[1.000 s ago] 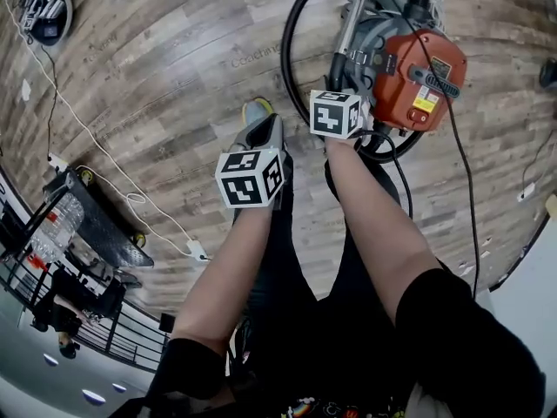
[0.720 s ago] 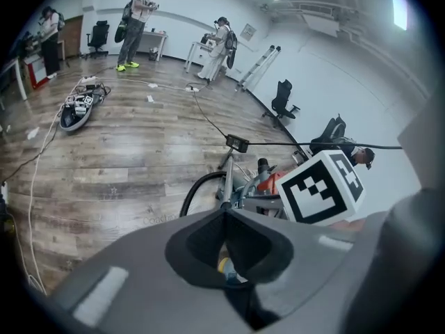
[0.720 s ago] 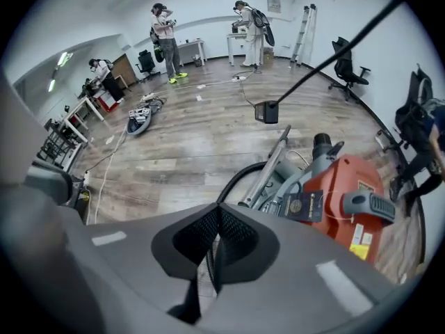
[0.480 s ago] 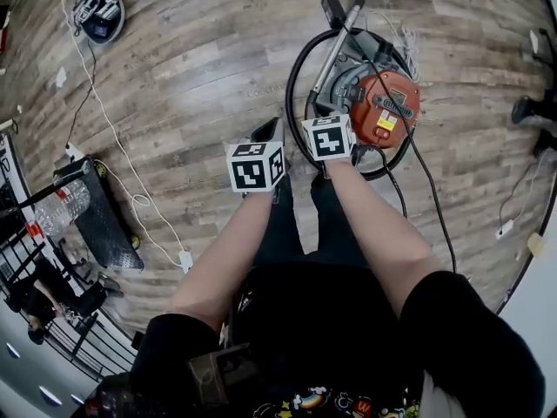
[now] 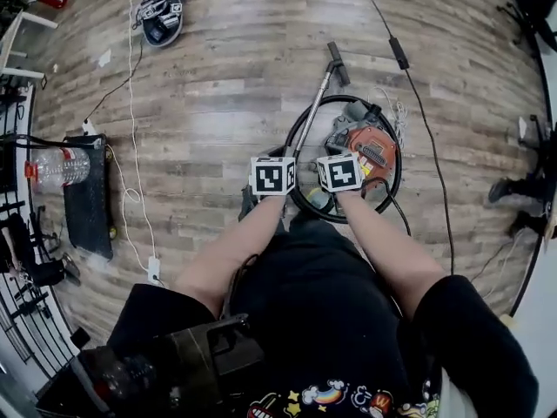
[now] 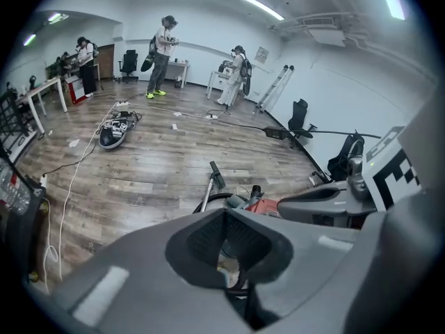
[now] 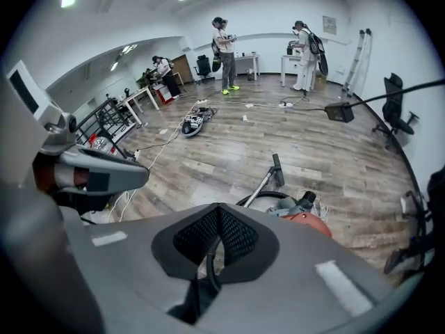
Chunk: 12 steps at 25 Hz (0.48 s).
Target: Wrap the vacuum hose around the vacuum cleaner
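1. Left tool [image 6: 226, 213]: the jaws are sitting closed, tips together, gripping nothing.
2. Right tool [image 7: 219, 207]: it's also sitting closed on nothing. A thin black line is showing through the hollow behind the tips, and I can't tell what it is.
3. From the head view I'm seeing both marker cubes side by side and close together, held above the floor [image 5: 218, 85], with a forearm reaching down to each.
4. The vacuum cleaner [image 5: 370, 146] is sitting on the floor just beyond the right tool's cube, orange-red body facing up.
5. The hose [image 5: 306, 111] is lying on the floor in a black loop around the vacuum cleaner, clear of both tools.
6. The wand [image 5: 315, 101] is running from inside the loop out across its far-left side, nozzle end pointing away from me.
7. A black cable [image 5: 396, 52] with an inline block is trailing across the floor to the right of the loop.
8. Well off to the left, a water bottle [image 5: 57, 168] is lying against a black dolly [image 5: 87, 203], and a white cord [image 5: 130, 146] is running past.
9. At the far end of the room, people [image 7: 222, 44] are standing by desks and a ladder [image 7: 358, 51] is leaning on the wall.
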Available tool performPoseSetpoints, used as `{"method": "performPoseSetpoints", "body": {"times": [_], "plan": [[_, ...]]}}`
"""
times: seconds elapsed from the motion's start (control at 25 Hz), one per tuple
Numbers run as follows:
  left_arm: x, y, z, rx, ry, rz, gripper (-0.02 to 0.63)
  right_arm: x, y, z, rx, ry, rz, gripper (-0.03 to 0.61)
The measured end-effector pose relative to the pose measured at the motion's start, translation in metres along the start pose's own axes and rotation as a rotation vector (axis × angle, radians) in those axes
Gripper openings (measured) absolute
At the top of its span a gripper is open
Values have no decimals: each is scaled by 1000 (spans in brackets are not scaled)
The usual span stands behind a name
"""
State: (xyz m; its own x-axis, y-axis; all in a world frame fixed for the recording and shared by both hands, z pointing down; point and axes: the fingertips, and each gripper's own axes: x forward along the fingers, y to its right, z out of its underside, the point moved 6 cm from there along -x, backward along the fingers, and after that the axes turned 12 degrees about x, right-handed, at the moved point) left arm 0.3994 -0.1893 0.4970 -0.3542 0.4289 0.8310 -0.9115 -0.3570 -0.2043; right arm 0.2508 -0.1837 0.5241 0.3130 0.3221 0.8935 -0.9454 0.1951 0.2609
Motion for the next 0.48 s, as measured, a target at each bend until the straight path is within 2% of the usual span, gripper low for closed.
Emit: {"method": "performPoseSetpoints", "body": {"times": [0.12, 0.24, 0.32, 0.48], "plan": [[-2, 24, 0, 19, 7, 12, 0, -11, 25, 6, -36, 16, -15, 26], [-1, 41, 5, 58, -10, 19, 0, -20, 48, 16, 8, 24, -1, 25], [0, 48, 9, 58, -14, 16, 0, -24, 55, 21, 36, 28, 9, 25], [7, 55, 6, 44, -17, 5, 0, -29, 62, 20, 29, 37, -2, 26]]}}
